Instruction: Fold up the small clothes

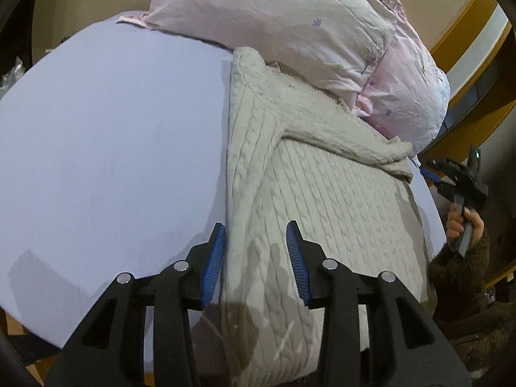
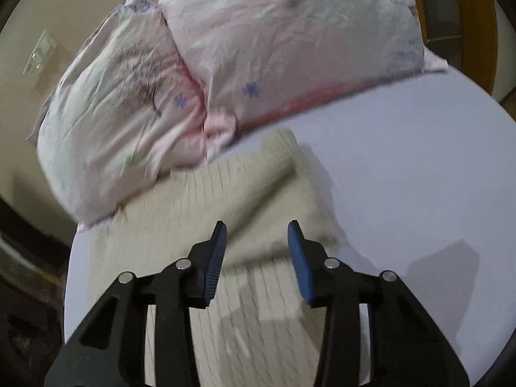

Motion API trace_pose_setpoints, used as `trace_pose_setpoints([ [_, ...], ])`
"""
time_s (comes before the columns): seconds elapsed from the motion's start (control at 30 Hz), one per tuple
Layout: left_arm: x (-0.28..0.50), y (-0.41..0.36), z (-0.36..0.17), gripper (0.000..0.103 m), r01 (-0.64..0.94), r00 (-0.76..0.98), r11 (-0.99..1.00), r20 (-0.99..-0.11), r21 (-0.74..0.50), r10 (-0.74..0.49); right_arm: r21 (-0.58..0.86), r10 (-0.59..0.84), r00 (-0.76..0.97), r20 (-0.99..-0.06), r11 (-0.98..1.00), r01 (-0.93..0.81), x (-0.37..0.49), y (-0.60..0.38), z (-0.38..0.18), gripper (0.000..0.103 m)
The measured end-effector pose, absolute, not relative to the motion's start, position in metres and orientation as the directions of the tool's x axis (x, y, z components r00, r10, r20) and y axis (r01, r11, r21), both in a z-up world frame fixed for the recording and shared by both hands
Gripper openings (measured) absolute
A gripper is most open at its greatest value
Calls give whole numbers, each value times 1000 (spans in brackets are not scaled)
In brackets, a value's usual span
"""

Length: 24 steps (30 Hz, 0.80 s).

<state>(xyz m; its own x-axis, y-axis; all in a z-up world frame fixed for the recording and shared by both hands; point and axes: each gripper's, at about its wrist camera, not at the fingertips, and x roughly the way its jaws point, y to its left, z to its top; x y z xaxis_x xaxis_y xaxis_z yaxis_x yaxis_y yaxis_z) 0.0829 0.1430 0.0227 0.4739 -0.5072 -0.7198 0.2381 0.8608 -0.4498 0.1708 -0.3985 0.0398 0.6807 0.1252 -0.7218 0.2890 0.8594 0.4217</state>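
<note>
In the left wrist view, the lilac sheet (image 1: 106, 135) fills the frame from 7 to 11 o'clock. The left gripper (image 1: 257, 230) hangs at 6 o'clock with its jaws wide and nothing between them, its blue pads (image 1: 215, 258) straddling the left edge of the sweater (image 1: 322, 206). The cream cable-knit sweater lies flat on the sheet through the centre toward 5 o'clock, with one sleeve (image 1: 351, 142) folded across its body toward 3 o'clock. At 12 to 2 o'clock the pink pillows (image 1: 290, 22) rest on the sweater's far end. At 3 o'clock a hand (image 1: 464, 222) holds the right gripper (image 1: 461, 174) off the sheet's edge; its jaws cannot be made out there. In the right wrist view, the pillows (image 2: 225, 64) span 10 to 1 o'clock, the blurred sweater (image 2: 232, 200) runs from centre to 6 o'clock, and the right gripper (image 2: 257, 230) hovers over it with jaws wide, gripping nothing. Bare sheet (image 2: 419, 177) lies at 3 o'clock.
</note>
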Motion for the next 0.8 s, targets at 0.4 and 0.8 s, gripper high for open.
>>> trace_pose_setpoints([
  [0.4, 17, 165, 5, 39, 240, 391, 736, -631, -633, -671, 564, 443, 491, -751, 816, 127, 21, -405, -6, 56],
  [0.8, -14, 157, -31, 41, 202, 298, 667, -603, -717, -740, 780, 713, 351, -607, 619, 90, -13, -388, -63, 9],
])
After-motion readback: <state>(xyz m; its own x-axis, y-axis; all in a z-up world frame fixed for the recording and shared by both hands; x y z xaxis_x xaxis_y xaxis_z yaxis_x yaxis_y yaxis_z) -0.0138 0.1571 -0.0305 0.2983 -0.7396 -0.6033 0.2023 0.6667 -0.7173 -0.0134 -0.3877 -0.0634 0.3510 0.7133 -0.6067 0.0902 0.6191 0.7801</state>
